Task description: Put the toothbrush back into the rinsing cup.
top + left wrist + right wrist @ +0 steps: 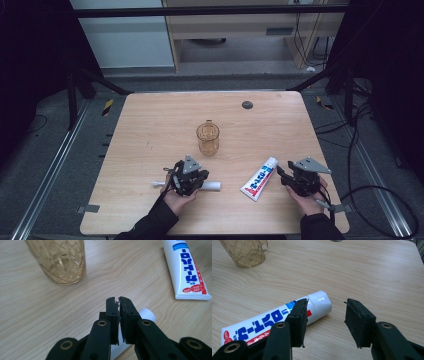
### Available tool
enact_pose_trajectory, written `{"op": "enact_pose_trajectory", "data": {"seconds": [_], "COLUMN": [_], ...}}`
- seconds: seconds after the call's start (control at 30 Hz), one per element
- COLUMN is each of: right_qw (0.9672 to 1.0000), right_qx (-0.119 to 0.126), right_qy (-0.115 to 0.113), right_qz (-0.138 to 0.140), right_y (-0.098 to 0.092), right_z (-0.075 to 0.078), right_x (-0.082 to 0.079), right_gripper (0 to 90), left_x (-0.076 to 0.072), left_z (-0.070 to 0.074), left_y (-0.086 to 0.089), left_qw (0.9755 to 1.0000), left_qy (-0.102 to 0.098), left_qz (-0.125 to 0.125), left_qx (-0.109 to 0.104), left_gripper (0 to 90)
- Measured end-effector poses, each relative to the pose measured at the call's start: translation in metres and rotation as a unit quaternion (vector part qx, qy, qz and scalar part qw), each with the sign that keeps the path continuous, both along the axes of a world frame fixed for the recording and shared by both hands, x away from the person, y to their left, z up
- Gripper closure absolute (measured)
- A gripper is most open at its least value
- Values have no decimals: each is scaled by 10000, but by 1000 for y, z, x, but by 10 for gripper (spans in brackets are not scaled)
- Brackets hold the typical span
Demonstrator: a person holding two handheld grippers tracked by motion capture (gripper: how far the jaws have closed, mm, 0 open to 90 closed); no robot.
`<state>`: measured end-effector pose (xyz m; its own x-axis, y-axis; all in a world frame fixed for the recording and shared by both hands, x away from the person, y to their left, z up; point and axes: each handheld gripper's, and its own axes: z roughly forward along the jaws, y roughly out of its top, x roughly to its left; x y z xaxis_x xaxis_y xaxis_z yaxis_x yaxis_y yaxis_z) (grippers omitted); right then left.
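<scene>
Lying flat on the wooden table (150,125) near its front edge, a slim white object (212,186), seemingly a toothbrush, passed under the left gripper (118,300), whose jaws were pressed together on or just above it; whether they actually pinched it could not be told, since only its rounded white end (148,315) poked out beside the jaw tips. Just to the right lay the toothpaste tube (259,178), cap pointing away from the person, and the right gripper (325,307) hovered over its cap end with jaws spread wide, one jaw in front of the tube, nothing between them. Farther back, near the table's middle, stood an amber patterned cup (208,138), upright and apart from both items. The work seemed to be at the pick-up stage, probably ahead of placing the items in the cup. The next move would call for confirming the left grip and lifting level, while the right gripper needed to shift over the tube so its jaws straddled it before closing.
</scene>
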<state>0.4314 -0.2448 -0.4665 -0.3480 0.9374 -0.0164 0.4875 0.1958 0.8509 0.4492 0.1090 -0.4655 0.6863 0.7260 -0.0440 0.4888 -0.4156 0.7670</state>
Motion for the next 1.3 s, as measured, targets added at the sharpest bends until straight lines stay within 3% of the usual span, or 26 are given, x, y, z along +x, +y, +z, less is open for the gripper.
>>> {"op": "enact_pose_trajectory", "data": {"seconds": [0.43,1.3], "right_qw": [10000,9999], "right_qx": [-9,-80], "right_qy": [89,121], "right_qz": [14,-13], "right_y": [0,-2], "right_z": [-1,-2], "right_x": [1,0], "right_gripper": [544,523], "left_x": [3,-7], "left_z": [-11,-16], "left_y": [-21,-17], "left_qw": [9994,9985], "left_qy": [180,300], "left_qz": [-214,-395], "left_qx": [181,219], "left_gripper": [865,869]}}
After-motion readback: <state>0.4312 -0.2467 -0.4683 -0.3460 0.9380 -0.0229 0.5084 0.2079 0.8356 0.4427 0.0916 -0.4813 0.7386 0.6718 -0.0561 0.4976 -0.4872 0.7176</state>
